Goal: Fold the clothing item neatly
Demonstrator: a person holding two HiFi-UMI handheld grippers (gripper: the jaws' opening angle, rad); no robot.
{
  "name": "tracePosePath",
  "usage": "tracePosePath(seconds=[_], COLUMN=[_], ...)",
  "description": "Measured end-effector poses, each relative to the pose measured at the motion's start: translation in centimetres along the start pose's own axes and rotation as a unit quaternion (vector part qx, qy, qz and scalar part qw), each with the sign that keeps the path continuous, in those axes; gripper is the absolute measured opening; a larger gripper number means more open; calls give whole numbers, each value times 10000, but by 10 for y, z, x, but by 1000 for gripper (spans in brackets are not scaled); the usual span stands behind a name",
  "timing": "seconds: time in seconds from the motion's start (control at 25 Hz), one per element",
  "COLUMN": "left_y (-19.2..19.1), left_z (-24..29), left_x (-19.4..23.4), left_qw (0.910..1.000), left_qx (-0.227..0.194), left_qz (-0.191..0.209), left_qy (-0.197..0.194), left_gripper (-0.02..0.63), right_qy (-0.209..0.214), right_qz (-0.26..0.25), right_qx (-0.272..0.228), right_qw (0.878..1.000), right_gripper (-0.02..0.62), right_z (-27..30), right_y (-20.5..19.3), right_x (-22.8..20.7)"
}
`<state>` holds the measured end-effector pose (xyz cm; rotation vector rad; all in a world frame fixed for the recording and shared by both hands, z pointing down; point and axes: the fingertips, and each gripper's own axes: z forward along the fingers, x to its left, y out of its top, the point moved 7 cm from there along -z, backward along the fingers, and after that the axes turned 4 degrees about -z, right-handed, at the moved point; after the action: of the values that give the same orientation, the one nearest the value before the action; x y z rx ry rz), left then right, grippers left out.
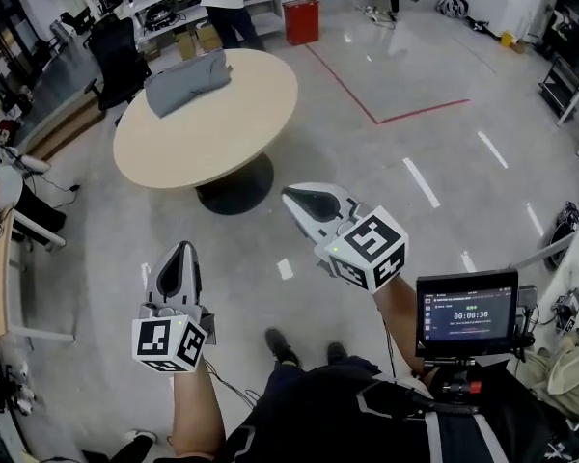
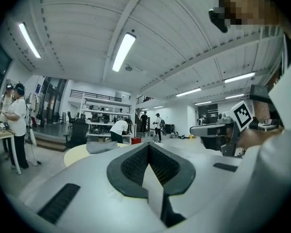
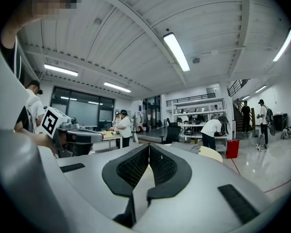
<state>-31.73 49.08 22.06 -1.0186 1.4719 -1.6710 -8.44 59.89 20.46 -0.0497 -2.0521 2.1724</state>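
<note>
garment [image 1: 187, 83]: soft grey cloth | table [image 1: 222, 133]: matt pale wood | floor [image 1: 434, 162]: glossy

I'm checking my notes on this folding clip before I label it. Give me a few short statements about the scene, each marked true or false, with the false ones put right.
1. The grey garment lies on the round table. True.
2. The left claw is gripping the garment. False: it is shut on nothing and is held over the floor, short of the table.
3. The right claw is shut and empty. True.
4. The red bin stands on the table. False: it stands on the floor beyond the table.
</note>
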Motion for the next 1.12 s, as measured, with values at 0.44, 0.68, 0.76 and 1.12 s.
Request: tracePosePath(seconds=[0.44, 0.68, 0.76, 1.12], left_y=[3, 1, 3, 9], left_z=[-50, -78, -73, -63], left_x=[-50, -40, -38, -34], left_qw=[9998, 9993, 9989, 9984], left_qx=[20, -87, -132, -165], left_qz=[119, -87, -163, -93], left_qy=[-186, -362, -430, -538], left_gripper=[0, 0, 0, 0], right_qy=[-154, -313, -338, -475], right_qz=[112, 11, -82, -84], right_qx=[101, 142, 175, 196], right_qw=[9998, 9994, 9992, 9986], right_gripper=[8, 8, 8, 8], right_z=[-58, -67, -65, -63], right_y=[-4, 0, 2, 5], right_x=[36, 72, 69, 66])
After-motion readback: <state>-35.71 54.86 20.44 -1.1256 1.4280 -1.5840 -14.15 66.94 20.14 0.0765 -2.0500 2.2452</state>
